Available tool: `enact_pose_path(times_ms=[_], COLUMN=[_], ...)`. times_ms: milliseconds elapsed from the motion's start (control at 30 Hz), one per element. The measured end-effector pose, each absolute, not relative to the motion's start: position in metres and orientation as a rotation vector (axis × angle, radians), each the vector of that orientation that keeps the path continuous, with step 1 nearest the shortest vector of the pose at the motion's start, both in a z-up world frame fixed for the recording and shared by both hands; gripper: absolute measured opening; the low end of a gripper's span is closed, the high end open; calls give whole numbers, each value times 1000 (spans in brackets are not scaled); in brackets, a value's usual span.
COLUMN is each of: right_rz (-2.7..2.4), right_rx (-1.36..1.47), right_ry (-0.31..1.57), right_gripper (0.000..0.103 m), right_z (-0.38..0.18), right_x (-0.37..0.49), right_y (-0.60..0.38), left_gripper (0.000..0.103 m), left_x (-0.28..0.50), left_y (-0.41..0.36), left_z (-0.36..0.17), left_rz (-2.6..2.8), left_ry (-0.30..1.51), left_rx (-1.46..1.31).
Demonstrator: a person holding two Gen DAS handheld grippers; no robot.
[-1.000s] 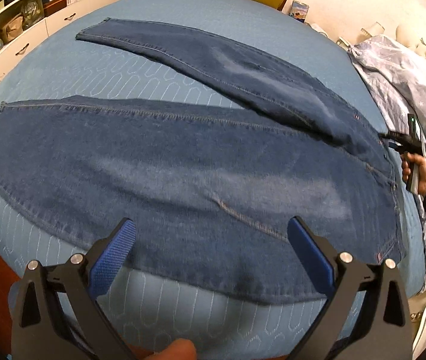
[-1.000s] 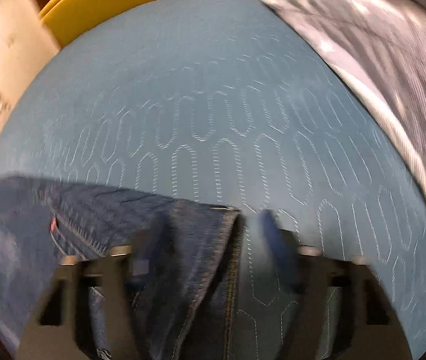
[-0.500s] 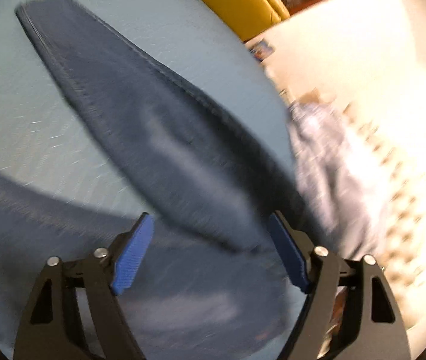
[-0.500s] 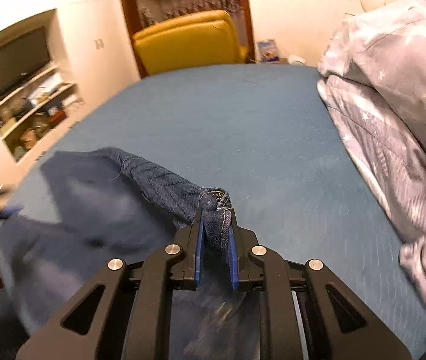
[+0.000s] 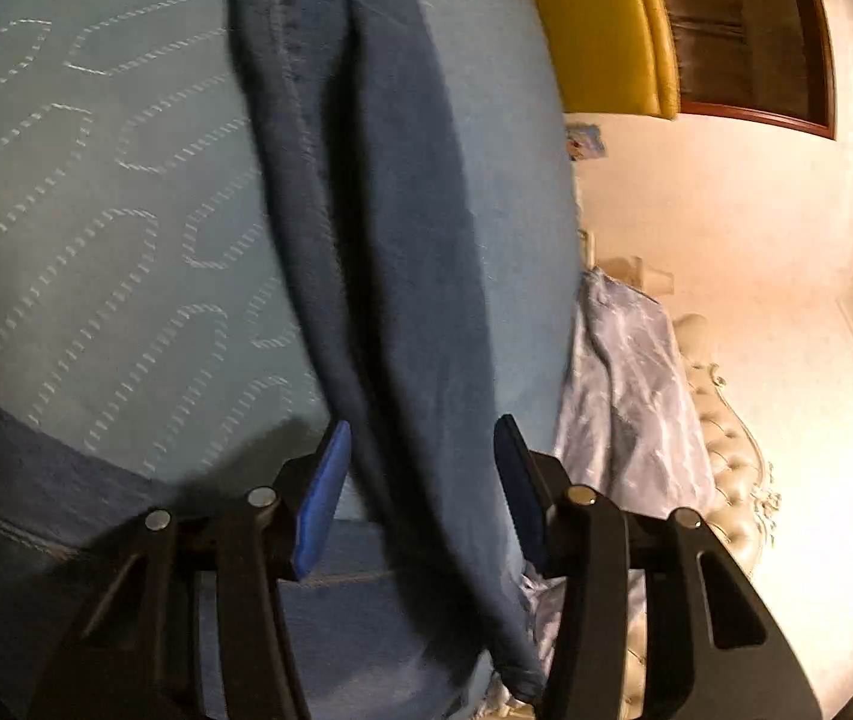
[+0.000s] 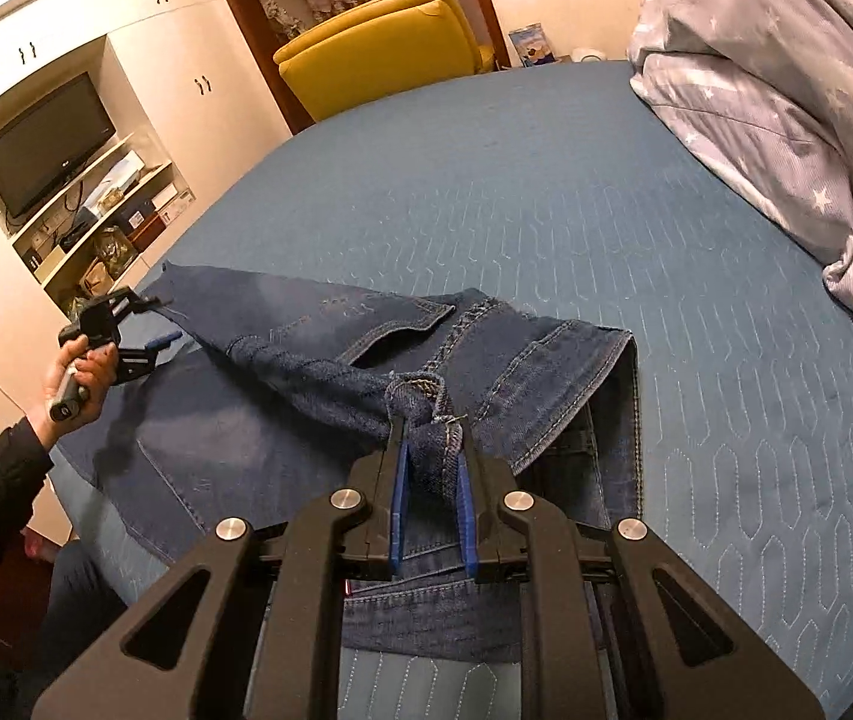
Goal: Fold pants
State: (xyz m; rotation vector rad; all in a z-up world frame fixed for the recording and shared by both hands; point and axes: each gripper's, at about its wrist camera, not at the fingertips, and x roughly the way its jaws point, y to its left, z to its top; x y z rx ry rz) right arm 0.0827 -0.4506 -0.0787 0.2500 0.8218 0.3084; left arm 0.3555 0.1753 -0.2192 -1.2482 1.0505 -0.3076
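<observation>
2 grippers on jeans (image 6: 318,372): right gripper (image 6: 429,450) clamped on waistband, left gripper (image 5: 420,468) closing, apart around leg.

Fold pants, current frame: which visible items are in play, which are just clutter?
In play:
- jeans
- right gripper, clamped on the waistband
- left gripper, jaws just closing around a leg, pads not yet pressing
- blue bedspread

Clutter:
- starred duvet
- yellow armchair
- TV
- shelf items

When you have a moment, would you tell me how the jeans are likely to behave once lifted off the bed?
Probably floppy: the jeans bunch and sag between the right claw and left claw. Likely weighty for cloth, since the denim drapes in thick folds. Slipping seems unlikely; the right pads pinch a doubled waistband.
</observation>
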Motion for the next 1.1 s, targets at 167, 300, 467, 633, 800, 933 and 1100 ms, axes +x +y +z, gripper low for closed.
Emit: enact_pose_path(times_ms=[167, 300, 467, 633, 800, 933, 1100], right_rz=[302, 305, 329, 352, 275, 129, 120], right_rx=[226, 224, 187, 186, 341, 590, 792], right_ry=[809, 815, 829, 862, 972, 991, 949], right_gripper=[15, 15, 15, 16, 34, 42, 42], right_z=[-70, -70, -70, -83, -125, -158, -165], right_x=[88, 89, 95, 88, 70, 34, 8], right_y=[-451, -455, -456, -477, -512, -541, -527], left_gripper=[40, 21, 2, 2, 2, 2, 2], left_x=[373, 391, 383, 261, 158, 136, 142], left_y=[163, 151, 156, 166, 160, 165, 168], left_z=[-215, -225, -185, -124, -174, -210, -204], left_rz=[-326, -288, -291, -284, -221, -206, -229], left_ry=[1045, 1117, 1061, 953, 1016, 1026, 1014], left_rx=[-1255, -1255, -1201, -1117, -1132, -1163, -1139])
